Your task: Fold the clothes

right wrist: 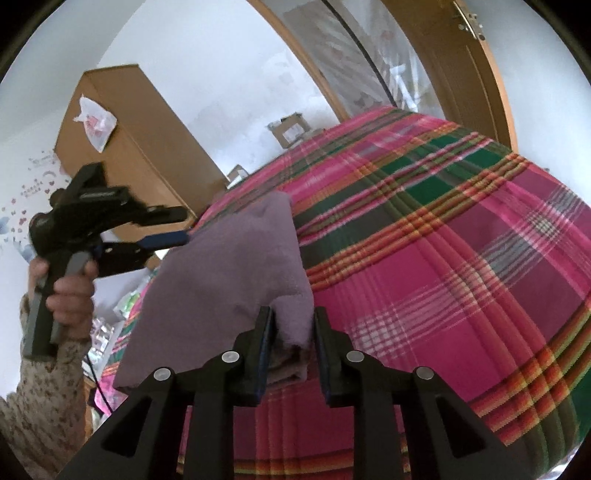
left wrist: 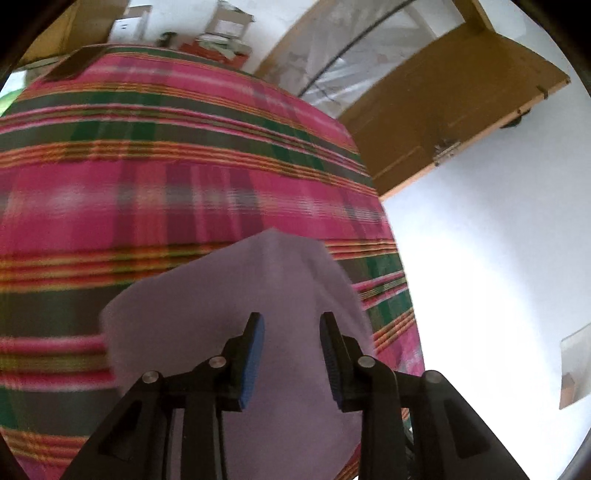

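A folded lilac cloth lies on the plaid bedspread. In the right wrist view my right gripper stands open around the cloth's near corner, and a gap shows beside the right finger. My left gripper, held by a person's hand, hovers at the cloth's far left edge with its jaws apart. The left wrist view has the left gripper open above the same lilac cloth, with nothing pinched between its blue pads.
The pink and green bedspread covers the bed. A flat dark object lies at its far corner. A wooden wardrobe stands to the left, a wooden door to the right, and boxes beyond the bed.
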`<act>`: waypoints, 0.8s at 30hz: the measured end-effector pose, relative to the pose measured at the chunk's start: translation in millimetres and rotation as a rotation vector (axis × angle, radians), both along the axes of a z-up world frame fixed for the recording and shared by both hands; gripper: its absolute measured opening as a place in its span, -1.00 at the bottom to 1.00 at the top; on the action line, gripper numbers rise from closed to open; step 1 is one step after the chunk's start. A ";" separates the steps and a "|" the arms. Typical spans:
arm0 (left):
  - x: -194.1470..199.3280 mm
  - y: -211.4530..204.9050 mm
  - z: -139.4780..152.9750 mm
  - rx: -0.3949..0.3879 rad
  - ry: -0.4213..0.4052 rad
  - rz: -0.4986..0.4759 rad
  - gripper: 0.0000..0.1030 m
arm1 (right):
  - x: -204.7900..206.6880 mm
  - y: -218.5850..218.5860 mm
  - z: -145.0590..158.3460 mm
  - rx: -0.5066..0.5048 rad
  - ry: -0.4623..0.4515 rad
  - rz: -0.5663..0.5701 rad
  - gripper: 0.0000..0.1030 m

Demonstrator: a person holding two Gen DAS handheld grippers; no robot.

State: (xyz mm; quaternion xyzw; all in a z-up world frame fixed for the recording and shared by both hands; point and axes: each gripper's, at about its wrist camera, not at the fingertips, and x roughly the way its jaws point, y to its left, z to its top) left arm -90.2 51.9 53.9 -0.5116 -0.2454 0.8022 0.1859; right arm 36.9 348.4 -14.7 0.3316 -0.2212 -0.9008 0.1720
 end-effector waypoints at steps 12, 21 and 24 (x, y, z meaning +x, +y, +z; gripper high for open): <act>48.4 -56.0 -18.5 0.039 0.049 0.078 -0.39 | 4.4 8.0 14.0 0.138 0.005 -0.007 -0.31; 58.4 -71.7 -32.4 0.060 0.044 0.083 -0.39 | -31.3 -14.2 39.5 0.213 0.097 0.066 -0.31; 58.6 -71.0 -37.2 0.048 0.043 0.087 -0.39 | -48.2 -28.0 36.0 0.247 0.078 0.105 -0.31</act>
